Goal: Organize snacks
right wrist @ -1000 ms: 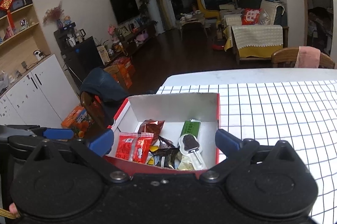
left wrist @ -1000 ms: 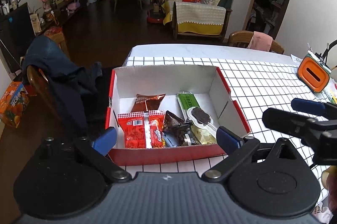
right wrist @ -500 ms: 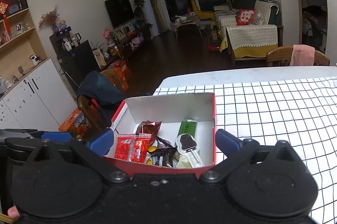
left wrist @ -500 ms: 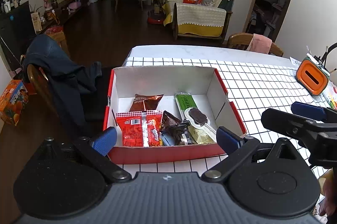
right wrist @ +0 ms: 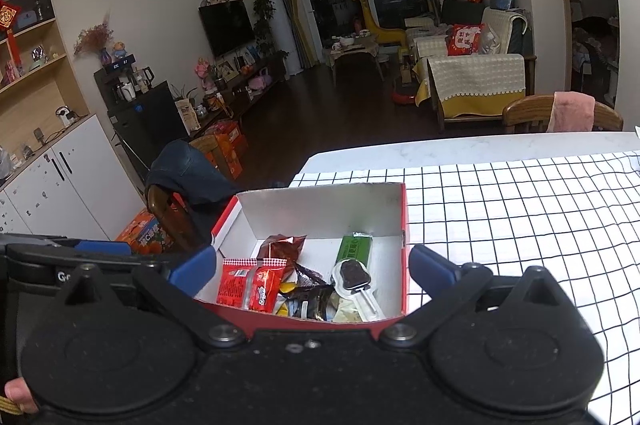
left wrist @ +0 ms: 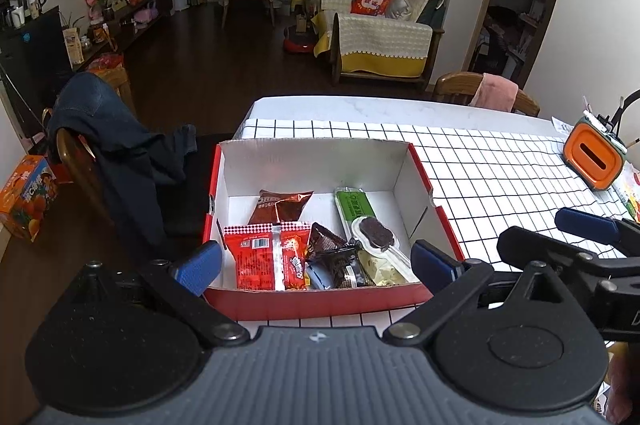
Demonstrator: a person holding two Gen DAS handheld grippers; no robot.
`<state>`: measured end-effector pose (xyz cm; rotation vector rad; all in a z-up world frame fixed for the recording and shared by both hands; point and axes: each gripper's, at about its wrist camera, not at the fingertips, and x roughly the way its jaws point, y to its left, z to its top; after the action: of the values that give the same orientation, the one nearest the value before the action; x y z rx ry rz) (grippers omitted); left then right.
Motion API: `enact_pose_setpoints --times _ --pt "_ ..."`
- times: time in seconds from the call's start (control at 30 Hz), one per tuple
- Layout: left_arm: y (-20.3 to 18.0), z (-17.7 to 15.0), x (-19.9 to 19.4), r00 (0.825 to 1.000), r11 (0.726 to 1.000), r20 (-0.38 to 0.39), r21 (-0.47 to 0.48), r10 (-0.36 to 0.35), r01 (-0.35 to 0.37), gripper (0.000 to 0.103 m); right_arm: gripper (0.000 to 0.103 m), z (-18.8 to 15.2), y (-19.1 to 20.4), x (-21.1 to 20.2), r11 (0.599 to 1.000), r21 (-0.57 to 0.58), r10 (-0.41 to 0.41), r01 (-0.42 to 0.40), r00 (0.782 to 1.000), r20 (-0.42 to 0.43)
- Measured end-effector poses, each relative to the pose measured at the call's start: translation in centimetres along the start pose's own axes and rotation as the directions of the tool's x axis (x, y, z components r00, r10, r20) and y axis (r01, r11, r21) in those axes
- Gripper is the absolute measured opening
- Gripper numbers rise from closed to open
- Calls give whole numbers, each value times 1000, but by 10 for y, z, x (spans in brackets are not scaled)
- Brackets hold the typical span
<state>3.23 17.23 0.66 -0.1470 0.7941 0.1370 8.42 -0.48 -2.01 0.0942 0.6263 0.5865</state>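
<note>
A red cardboard box [left wrist: 320,301] [right wrist: 404,225] with a white inside sits at the table's left end. It holds several snacks: a red packet [left wrist: 272,255] [right wrist: 248,283], a brown packet [left wrist: 282,205], a green bar [left wrist: 354,203] [right wrist: 354,247] and a chocolate ice-pop shape in clear wrap [left wrist: 376,230] [right wrist: 353,274]. My left gripper [left wrist: 318,263] stands open just before the box's near wall, nothing between its fingers. My right gripper [right wrist: 312,265] is open too, above the near wall, and empty. In the left wrist view the right gripper's blue-tipped fingers [left wrist: 588,221] show at the right.
A black-and-white grid tablecloth [left wrist: 500,161] [right wrist: 520,209] covers the table. An orange holder [left wrist: 594,155] stands at the far right. A wooden chair with a dark jacket [left wrist: 108,141] [right wrist: 188,177] is left of the box, and another chair with a pink cloth [left wrist: 496,93] is behind the table.
Both grippers have drawn back and up a little from the box, so it appears slightly smaller and farther. Both stay open and the snacks have not moved.
</note>
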Motion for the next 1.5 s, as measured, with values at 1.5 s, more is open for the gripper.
enact_pose_setpoints --times 1.5 --pt "-9 -8 5 999 1000 -43 -1 10 -10 101 102 -7 -10 1 998 56 6 -6 1000 0"
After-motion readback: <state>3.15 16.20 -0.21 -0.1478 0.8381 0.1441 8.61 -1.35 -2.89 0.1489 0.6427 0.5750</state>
